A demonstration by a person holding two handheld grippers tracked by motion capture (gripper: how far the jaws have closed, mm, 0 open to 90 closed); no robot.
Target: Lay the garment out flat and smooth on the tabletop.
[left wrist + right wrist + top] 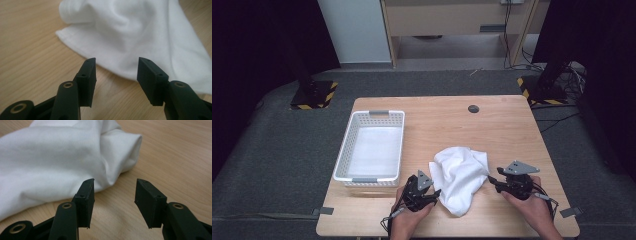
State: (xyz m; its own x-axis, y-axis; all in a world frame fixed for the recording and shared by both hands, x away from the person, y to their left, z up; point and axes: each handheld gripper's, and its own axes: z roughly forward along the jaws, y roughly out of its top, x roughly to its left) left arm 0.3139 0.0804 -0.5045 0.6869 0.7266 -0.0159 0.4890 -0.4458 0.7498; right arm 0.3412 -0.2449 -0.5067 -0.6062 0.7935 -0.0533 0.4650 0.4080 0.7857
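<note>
Wooden table (512,130) carries everything, largest first. At about nine o'clock of its middle stands a white slotted basket (343,150), with what looks like a pale liner inside. Next in size is the white cloth (461,175), lying crumpled on the table toward six o'clock, between the two grippers and apart from the basket. The left gripper (435,192) sits at the cloth's eight o'clock edge, its jaws spread with only bare wood and the hem ahead of them. The right gripper (490,179) waits at the cloth's three o'clock corner, jaws likewise spread and pinching nothing; a rolled fold (130,145) lies just beyond them. The step in hand seems to be taking hold of the cloth. To do it well, each gripper should slide low along the table, straddle a single hem layer, then close firmly before lifting.
</note>
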